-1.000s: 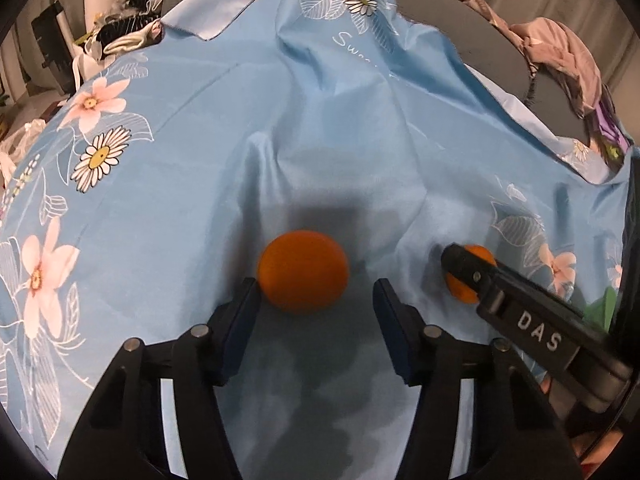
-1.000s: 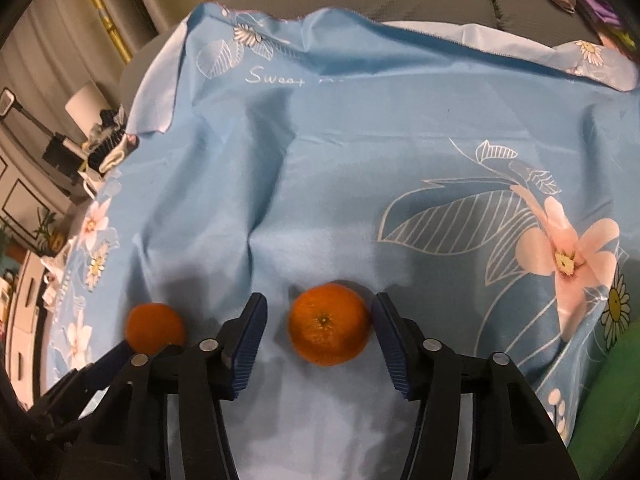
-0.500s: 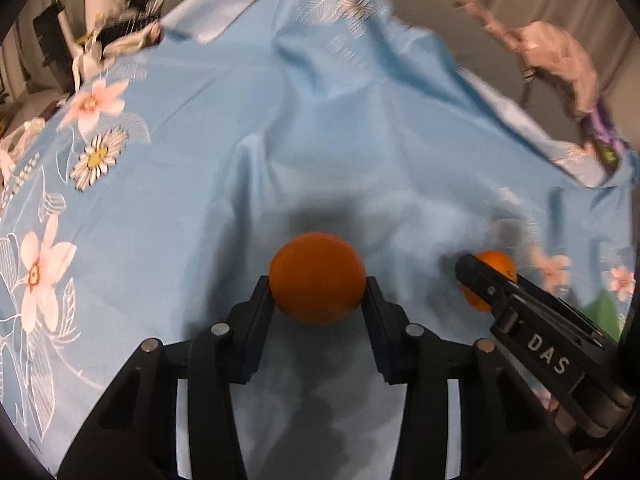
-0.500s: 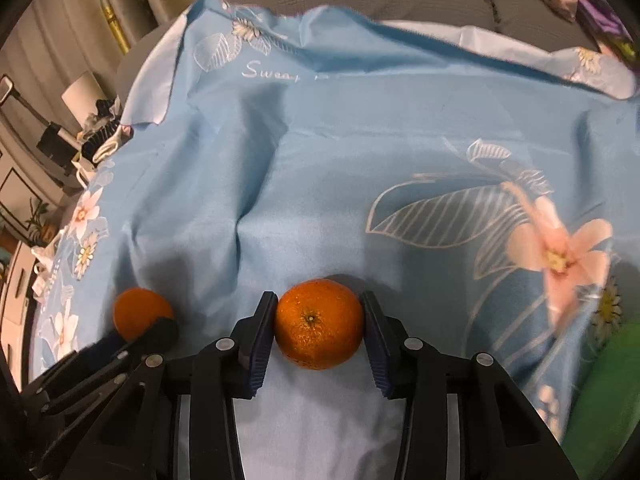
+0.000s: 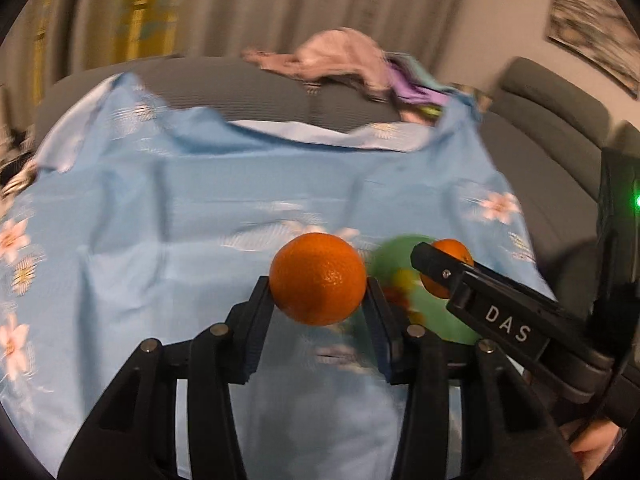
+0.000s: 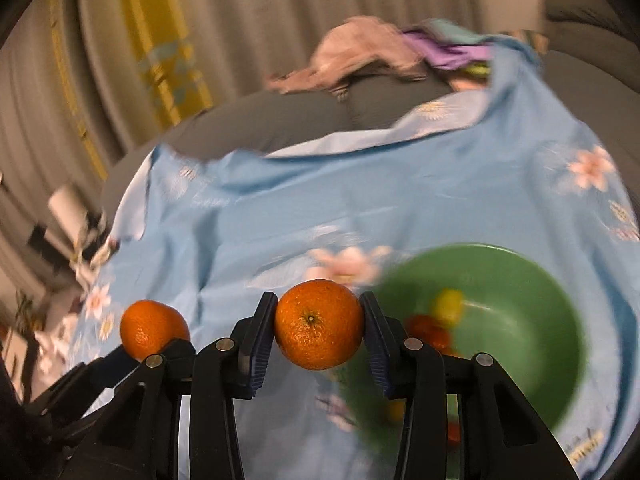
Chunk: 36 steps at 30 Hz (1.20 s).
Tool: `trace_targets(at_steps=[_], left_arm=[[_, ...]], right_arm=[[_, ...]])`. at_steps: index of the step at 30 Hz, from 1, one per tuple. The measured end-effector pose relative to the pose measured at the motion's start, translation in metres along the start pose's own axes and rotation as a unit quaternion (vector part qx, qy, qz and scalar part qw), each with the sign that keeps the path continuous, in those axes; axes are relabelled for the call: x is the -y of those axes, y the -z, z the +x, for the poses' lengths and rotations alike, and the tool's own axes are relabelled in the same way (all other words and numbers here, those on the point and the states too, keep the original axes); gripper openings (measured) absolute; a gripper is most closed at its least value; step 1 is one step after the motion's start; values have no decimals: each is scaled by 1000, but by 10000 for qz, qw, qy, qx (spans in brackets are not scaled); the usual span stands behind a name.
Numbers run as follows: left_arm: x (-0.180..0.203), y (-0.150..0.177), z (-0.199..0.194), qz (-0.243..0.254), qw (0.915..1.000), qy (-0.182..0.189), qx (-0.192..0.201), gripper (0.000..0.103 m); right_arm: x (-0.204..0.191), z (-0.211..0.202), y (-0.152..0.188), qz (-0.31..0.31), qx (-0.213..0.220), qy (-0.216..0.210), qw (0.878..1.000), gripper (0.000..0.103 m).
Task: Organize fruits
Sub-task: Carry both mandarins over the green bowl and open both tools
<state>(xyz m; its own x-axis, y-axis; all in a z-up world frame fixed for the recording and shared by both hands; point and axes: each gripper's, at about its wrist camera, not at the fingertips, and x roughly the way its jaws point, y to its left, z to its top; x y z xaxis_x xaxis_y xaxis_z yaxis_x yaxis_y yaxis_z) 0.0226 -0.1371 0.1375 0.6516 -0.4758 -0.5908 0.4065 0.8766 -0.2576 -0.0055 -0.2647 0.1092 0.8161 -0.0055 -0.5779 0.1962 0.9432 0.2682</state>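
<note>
My left gripper (image 5: pixel 318 292) is shut on an orange (image 5: pixel 318 279) and holds it lifted above the blue flowered cloth (image 5: pixel 168 208). My right gripper (image 6: pixel 318 328) is shut on a second orange (image 6: pixel 319 325), also lifted. In the left wrist view the right gripper (image 5: pixel 440 268) shows at the right with its orange (image 5: pixel 452 252). In the right wrist view the left gripper's orange (image 6: pixel 154 329) shows at the lower left. A green bowl (image 6: pixel 520 280) with blurred red and yellow fruit (image 6: pixel 448 304) sits on the cloth to the right; it also shows in the left wrist view (image 5: pixel 400 252).
The cloth covers a grey sofa (image 5: pixel 272 88). A heap of pink and purple clothes (image 5: pixel 352 60) lies at the far edge. Curtains (image 6: pixel 240 40) hang behind. Clutter (image 6: pixel 76 220) sits off the cloth's left edge.
Both grippers closed on their oranges, lifted them off the cloth and swung toward the right. The green bowl has come into view.
</note>
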Motion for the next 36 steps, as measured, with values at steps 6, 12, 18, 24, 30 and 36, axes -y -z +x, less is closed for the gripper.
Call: trace_targets(at_steps=[6,12,18,24,30,36], left_arm=[[54,7,32,629,9967,392,-323,45],[68,16,69,959,9931,176,-644,45],[77,17,88,1055,9909,327,-773,45],[88,23,94,1141,9894,426,-793,58],[81,17,70,988,9942,203,-360,94],[77,14,47,981,9946,224,-256,102]], right_arm=[[66,-16,5,629,126,613,9961,44],[99,-10,9,1053,-69,770,9914,44],[116,4,14,1228,-373,848,9881,44],[112,14,16,1048,-606,865,9889,44],[101,1,12,788,-312,988,9915,62],[92,-11,8,671,-65,914,9935,63]])
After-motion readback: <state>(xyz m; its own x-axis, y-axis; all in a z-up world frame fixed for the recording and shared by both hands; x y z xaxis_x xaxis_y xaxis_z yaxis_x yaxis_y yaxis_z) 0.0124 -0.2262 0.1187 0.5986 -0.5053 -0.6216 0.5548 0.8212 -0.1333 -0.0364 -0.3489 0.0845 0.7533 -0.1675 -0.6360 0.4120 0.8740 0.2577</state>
